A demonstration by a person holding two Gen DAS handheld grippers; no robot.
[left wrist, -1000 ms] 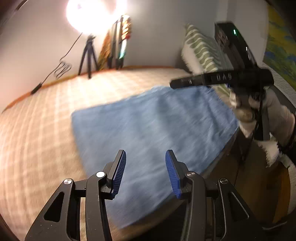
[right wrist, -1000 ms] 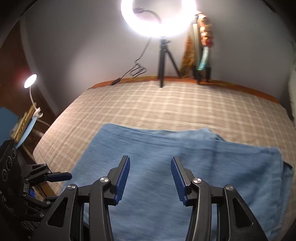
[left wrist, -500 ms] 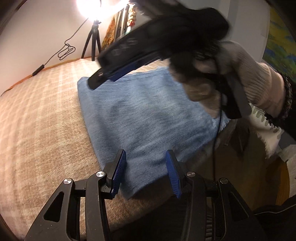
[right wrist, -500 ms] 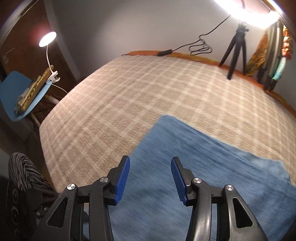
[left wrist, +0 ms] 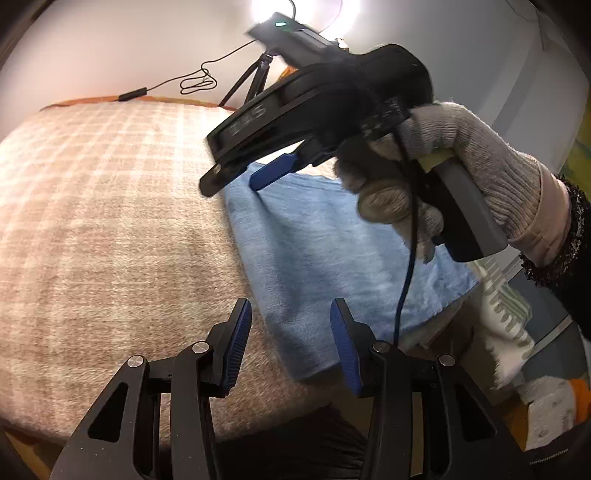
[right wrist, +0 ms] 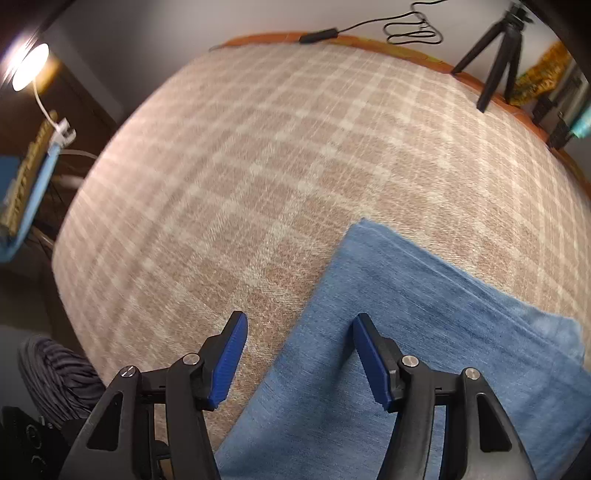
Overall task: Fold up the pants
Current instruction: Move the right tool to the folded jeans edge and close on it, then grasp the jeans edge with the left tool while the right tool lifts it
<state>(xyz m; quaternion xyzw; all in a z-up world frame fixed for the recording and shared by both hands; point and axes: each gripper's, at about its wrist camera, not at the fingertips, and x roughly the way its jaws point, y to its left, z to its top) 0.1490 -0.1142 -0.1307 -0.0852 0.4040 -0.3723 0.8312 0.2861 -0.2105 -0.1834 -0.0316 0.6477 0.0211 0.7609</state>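
Observation:
The blue pants (left wrist: pixel 317 258) lie folded flat on a beige checked bedspread (left wrist: pixel 110 221), near the bed's front edge. My left gripper (left wrist: pixel 291 339) is open and empty, just above the pants' near left corner. My right gripper (right wrist: pixel 299 354) is open and empty, straddling the left edge of the pants (right wrist: pixel 424 332). In the left wrist view the right gripper (left wrist: pixel 251 177) hangs over the pants' far left corner, held by a gloved hand (left wrist: pixel 461 177).
A black tripod (right wrist: pixel 495 70) and a cable (right wrist: pixel 406 29) stand at the bed's far edge by the wall. A lamp (right wrist: pixel 29 66) and a blue chair (right wrist: pixel 26 192) are left of the bed. A striped pillow (left wrist: pixel 509 317) sits to the right.
Both grippers have swung left along the pants. The right gripper has moved from the pants' middle to their left edge. The pants have not moved.

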